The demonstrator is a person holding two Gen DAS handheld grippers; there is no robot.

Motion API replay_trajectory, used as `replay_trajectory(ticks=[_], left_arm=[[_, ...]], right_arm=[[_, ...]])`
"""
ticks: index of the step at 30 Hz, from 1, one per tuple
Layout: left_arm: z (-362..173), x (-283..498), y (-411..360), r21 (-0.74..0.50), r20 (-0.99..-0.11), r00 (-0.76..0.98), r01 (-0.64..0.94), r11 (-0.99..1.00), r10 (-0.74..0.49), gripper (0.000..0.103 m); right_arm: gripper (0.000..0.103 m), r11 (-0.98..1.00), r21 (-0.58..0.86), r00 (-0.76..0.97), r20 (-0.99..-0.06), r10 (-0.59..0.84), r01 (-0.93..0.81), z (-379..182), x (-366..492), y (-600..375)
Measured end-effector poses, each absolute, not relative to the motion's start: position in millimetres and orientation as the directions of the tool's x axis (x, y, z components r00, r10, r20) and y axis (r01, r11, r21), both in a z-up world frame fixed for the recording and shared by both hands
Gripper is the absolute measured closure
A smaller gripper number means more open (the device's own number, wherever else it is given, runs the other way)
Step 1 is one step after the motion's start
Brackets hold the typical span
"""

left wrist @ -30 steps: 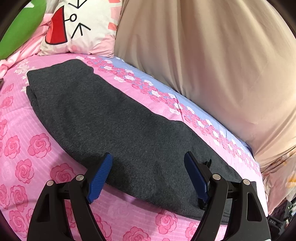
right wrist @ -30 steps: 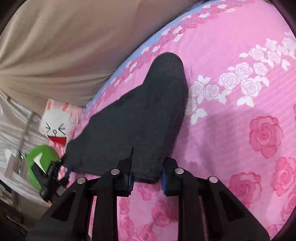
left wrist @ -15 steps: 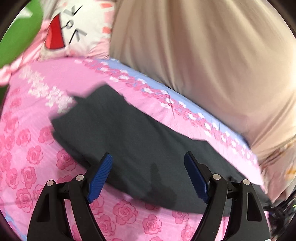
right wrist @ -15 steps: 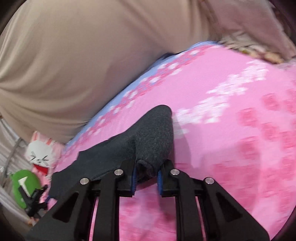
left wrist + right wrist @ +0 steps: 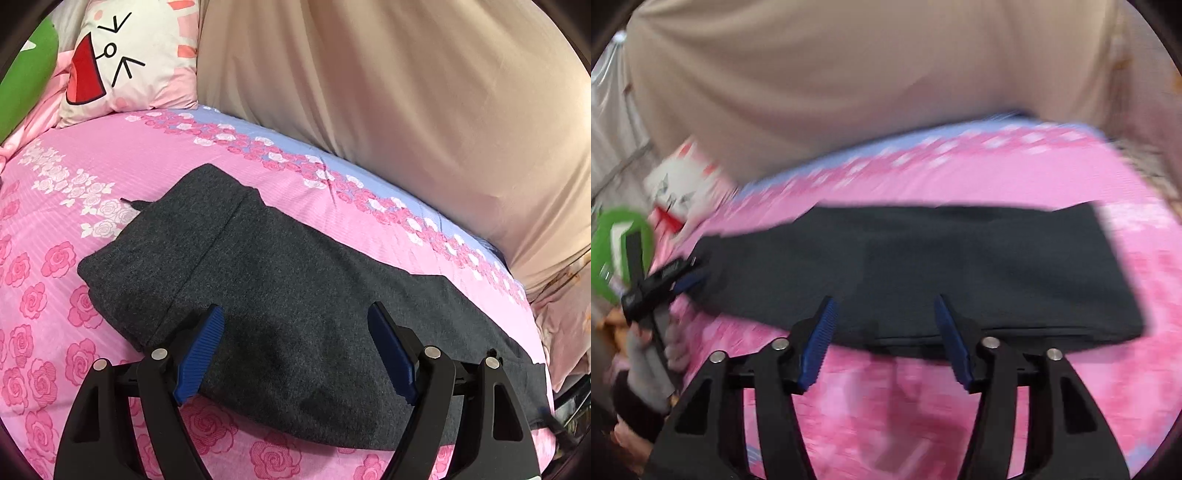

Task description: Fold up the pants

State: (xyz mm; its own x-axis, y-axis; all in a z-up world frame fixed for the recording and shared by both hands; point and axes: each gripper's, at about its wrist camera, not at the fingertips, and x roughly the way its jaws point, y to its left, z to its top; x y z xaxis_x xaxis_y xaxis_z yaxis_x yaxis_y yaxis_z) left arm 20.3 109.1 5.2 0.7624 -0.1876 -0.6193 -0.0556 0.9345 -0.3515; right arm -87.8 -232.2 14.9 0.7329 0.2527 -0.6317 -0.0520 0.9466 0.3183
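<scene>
**Dark pants lie folded on the pink bed sheet, both grippers open**

The pants (image 5: 295, 295) are of dark grey, soft, slightly fuzzy cloth. They lie as a long flat band on the bed sheet (image 5: 110, 155), which is pink with a printed pattern of roses and a blue stripe along the far edge. One end of the pants is doubled over, and a straight seam crosses this part.

The left gripper (image 5: 295, 350) stands low over the near edge of the pants, its ribbed blue fingers (image 5: 199, 354) spread wide and holding nothing. The right gripper (image 5: 882, 339) is also wide apart and empty, just in front of the near edge of the pants; this view is blurred.

Behind the bed hangs a beige cloth (image 5: 406, 92) with soft folds. A pillow (image 5: 125, 59) with a cartoon face lies at the far left corner, beside a green cushion (image 5: 22, 77).
</scene>
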Motion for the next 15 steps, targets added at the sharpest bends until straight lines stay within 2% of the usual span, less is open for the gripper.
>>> replay_trajectory(ticks=[1, 2, 3, 5, 8, 11, 13, 15], left_arm=[[5.5, 19.0, 109.3, -0.353, -0.615, 0.765, -0.050, 0.934, -0.191, 0.026], [5.6, 17.8, 109.9, -0.357, -0.610, 0.767, -0.041, 0.933, -0.200, 0.026], [5.7, 17.5, 110.6, -0.364, -0.605, 0.769, -0.036, 0.931, -0.207, 0.026], [5.2, 18.4, 113.3, -0.384, -0.599, 0.770, -0.034, 0.923, -0.221, 0.024], [3.5, 21.3, 115.8, -0.410, -0.599, 0.762, -0.028, 0.912, -0.246, 0.023], [3.3, 22.3, 115.8, -0.415, -0.599, 0.760, -0.023, 0.909, -0.255, 0.023], [4.0, 21.6, 115.8, -0.416, -0.594, 0.763, -0.020, 0.909, -0.255, 0.023], [3.7, 21.4, 116.7, -0.422, -0.592, 0.762, -0.017, 0.906, -0.262, 0.023]], right_arm=[[0.054, 0.952, 0.304, 0.714, -0.658, 0.241, -0.041, 7.1, -76.0, -225.6], [0.063, 0.955, 0.296, 0.695, -0.681, 0.229, -0.024, 0.0, -67.0, -223.4], [0.083, 0.954, 0.300, 0.681, -0.697, 0.225, -0.009, -4.3, -61.6, -225.4], [0.094, 0.928, 0.370, 0.683, -0.685, 0.253, 0.028, -6.4, -59.3, -238.6], [0.095, 0.871, 0.491, 0.757, -0.572, 0.314, 0.009, 21.7, -63.2, -253.8], [0.095, 0.879, 0.473, 0.794, -0.514, 0.326, -0.055, 53.2, -58.8, -245.4], [0.093, 0.906, 0.419, 0.759, -0.568, 0.318, -0.067, 40.8, -46.4, -229.5], [0.086, 0.937, 0.346, 0.694, -0.664, 0.277, -0.043, 11.6, -32.8, -215.6]])
